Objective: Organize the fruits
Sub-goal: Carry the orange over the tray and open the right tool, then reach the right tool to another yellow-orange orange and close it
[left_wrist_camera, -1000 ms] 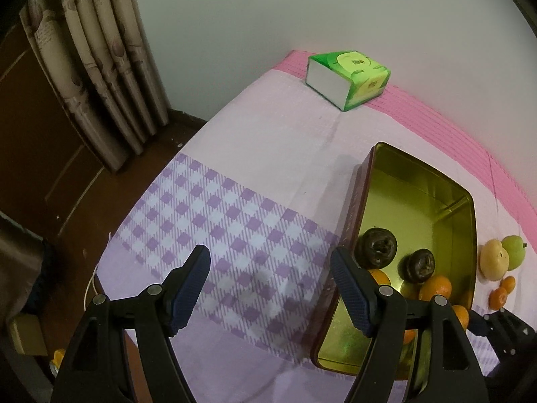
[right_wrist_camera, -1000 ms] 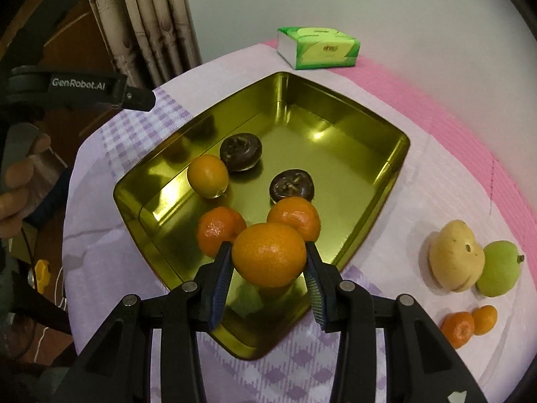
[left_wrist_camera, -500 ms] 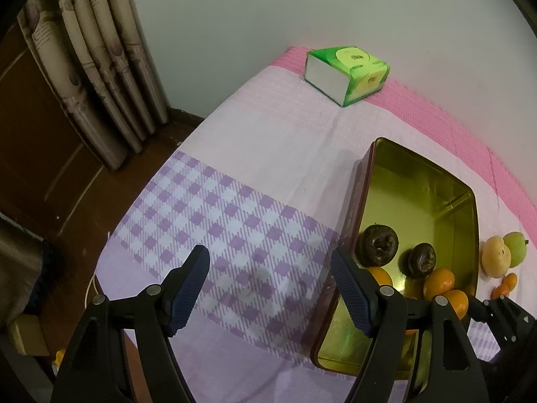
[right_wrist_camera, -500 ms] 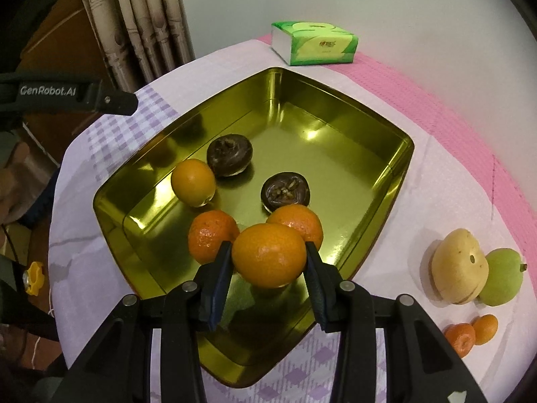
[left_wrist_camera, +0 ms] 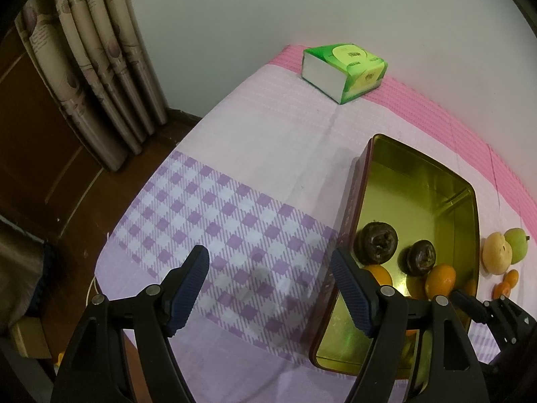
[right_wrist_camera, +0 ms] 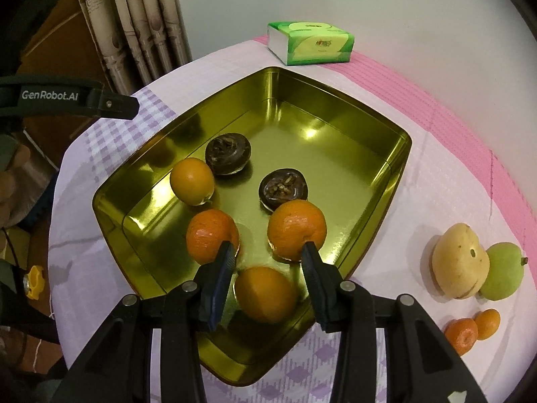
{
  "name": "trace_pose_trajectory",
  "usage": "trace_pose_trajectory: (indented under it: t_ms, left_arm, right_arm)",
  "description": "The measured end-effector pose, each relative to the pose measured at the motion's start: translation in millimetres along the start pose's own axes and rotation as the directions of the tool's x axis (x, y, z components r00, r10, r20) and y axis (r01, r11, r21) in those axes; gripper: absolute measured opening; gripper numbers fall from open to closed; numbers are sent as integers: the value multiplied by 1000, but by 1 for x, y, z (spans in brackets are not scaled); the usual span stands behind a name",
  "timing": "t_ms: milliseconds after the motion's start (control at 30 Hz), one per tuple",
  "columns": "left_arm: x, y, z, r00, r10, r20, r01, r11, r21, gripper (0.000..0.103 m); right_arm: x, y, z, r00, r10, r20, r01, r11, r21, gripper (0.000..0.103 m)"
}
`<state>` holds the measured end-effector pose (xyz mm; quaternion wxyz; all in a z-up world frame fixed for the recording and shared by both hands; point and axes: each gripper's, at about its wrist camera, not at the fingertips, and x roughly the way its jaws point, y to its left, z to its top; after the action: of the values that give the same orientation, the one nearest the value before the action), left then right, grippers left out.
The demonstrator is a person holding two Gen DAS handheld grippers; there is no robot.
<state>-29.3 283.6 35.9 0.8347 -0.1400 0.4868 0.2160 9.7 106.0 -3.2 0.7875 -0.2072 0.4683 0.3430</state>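
Right hand-held gripper (right_wrist_camera: pixel 266 255) hangs over the near corner of the gold tin (right_wrist_camera: pixel 396 168), its jaws spread apart with an orange (right_wrist_camera: pixel 265 294) lying loose between them on the tin floor, not pinched by either pad. Just beyond the fingertips sit two more oranges (right_wrist_camera: pixel 212 236) and (right_wrist_camera: pixel 297 230), a paler one (right_wrist_camera: pixel 192 181) against the left wall, and two dark brown fruits (right_wrist_camera: pixel 228 154) and (right_wrist_camera: pixel 283 189) toward the middle. Out on the bench (right_wrist_camera: pixel 436 174), off the tin's right side, a yellow pear (right_wrist_camera: pixel 459 265) touches a green one (right_wrist_camera: pixel 501 270), with two small mandarins (right_wrist_camera: pixel 461 336) and (right_wrist_camera: pixel 487 324) near the front edge. Left hand-held gripper (left_wrist_camera: pixel 268 288) is wide and holds nothing, poised over the purple checked cloth (left_wrist_camera: pixel 214 221) just left of the tin's outer wall. A green tissue pack (right_wrist_camera: pixel 310 43) rests at the far edge by the wall, curtains (right_wrist_camera: pixel 141 23) beyond the far-left corner
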Motion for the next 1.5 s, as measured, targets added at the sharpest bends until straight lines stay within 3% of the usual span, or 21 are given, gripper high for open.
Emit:
trace_pose_trajectory:
  t_ms: [400,800,1200,1500]
  left_arm:
    - [-4,-10,-2,1000,-8,25,7,999,47,76]
    - [-15,-28,-4,997,-17,81,6,991,136,76]
    - [-17,-41,-8,995,-4,96,-14,983,184,76]
    - [-19,-53,-12,994,-14,107,-11,974,228,76]
  right_arm:
    - [-16,-5,0,999,17,48,-19,999,44,41]
    - [-43,-40,-18,995,-9,102,-7,987,160,46]
    - [-68,-102,-64,990,-94,106,58,951,302,47]
    - [-87,-163,-116,981,-183,68,136,890,436,47]
